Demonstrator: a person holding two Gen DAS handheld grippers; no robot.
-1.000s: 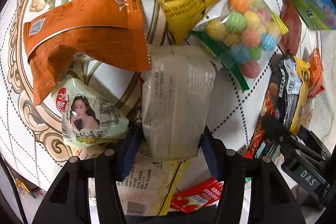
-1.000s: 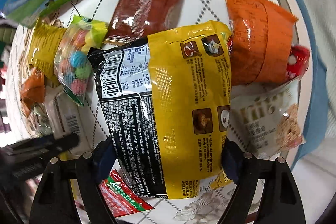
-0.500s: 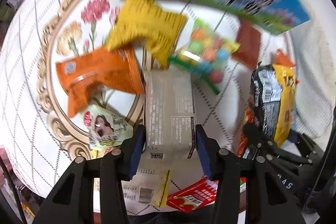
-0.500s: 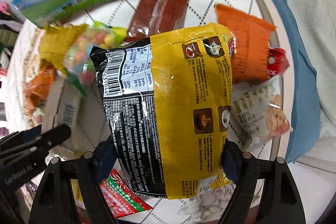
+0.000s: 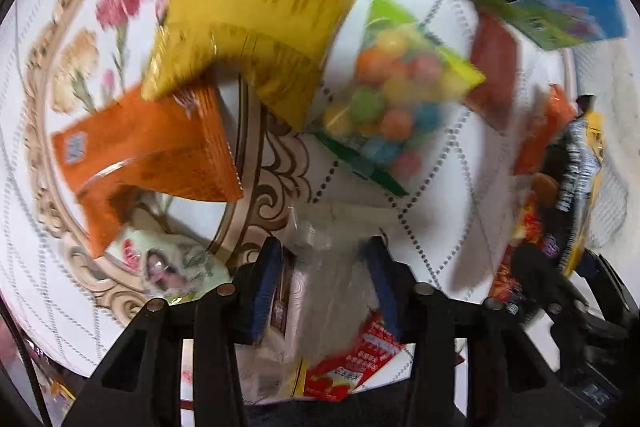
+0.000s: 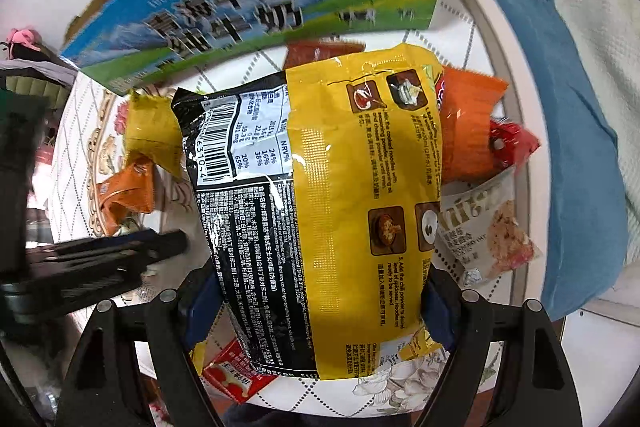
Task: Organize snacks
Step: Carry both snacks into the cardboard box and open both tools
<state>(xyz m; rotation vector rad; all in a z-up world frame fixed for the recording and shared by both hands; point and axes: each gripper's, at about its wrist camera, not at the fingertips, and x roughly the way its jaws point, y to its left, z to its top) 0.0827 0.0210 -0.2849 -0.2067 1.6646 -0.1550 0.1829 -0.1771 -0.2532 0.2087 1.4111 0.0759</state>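
Noodle packet [image 6: 320,211], long axis pointing ahead, sits pinched in the right gripper [image 6: 316,299], just short of the milk carton [image 6: 256,3]; the left gripper [image 5: 324,287] clamps a pale packet [image 5: 332,267] (blurred), farther from that carton.

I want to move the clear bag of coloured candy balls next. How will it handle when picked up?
The candy bag will probably sag and shift, since the loose balls can move inside thin film. It likely feels heavy for its size, and its glossy wrapper may slip.

Both wrist views angled down, close over table [image 5: 440,187], sharing milk box [image 6: 260,7]
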